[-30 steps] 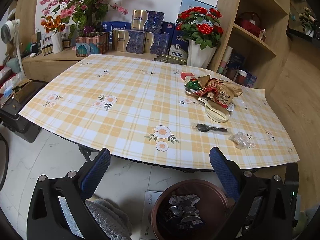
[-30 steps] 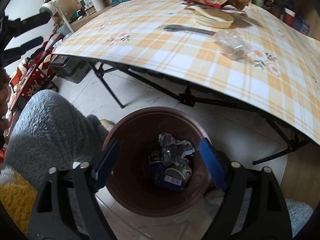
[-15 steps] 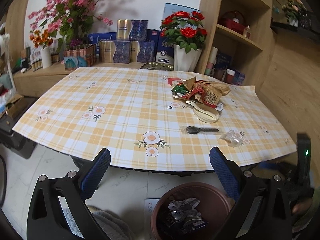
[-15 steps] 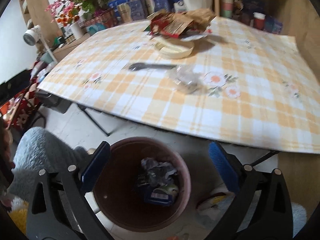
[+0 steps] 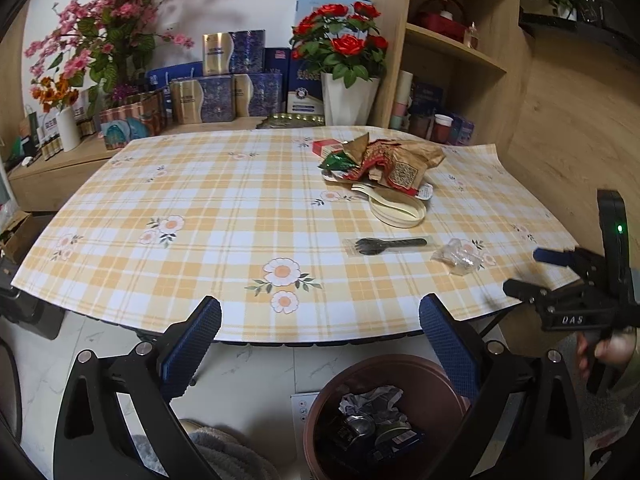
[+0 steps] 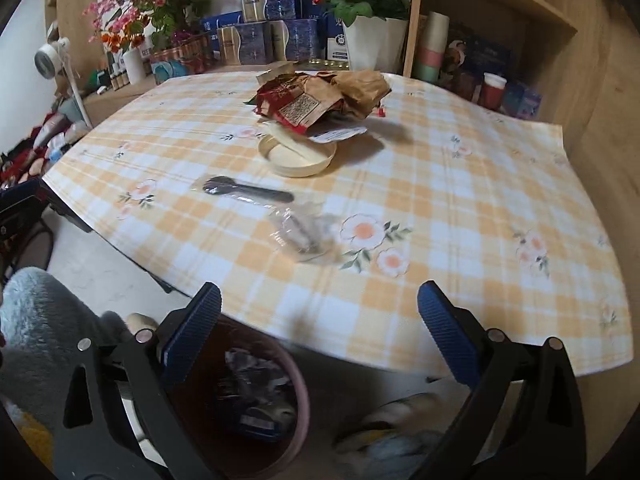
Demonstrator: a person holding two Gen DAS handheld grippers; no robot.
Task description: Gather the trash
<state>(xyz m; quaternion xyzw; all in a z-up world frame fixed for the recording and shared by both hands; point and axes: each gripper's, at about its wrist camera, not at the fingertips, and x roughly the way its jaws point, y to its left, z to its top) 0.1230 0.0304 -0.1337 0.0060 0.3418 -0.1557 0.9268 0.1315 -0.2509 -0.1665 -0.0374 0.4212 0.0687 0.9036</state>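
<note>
Both tools gape empty: your left tool (image 5: 320, 320) off the tabletop's (image 5: 224, 200) near edge, your right tool (image 6: 319, 308) above it. Clear wrapper (image 6: 302, 232) and black spork (image 6: 248, 193) lie ahead; brown bin (image 5: 384, 412) sits on the floor below.

A heap of crumpled wrappers (image 5: 390, 162) (red, green and brown paper) lies on the far part of the table (image 5: 208, 216), overlapping a shallow cream lid (image 5: 396, 210). Nearer the edge lie a black spork (image 5: 386, 245) in clear film and, just beside it, a crumpled clear plastic wrapper (image 5: 460, 256). The brown bin (image 5: 420, 376) on the floor below holds crushed trash.
</note>
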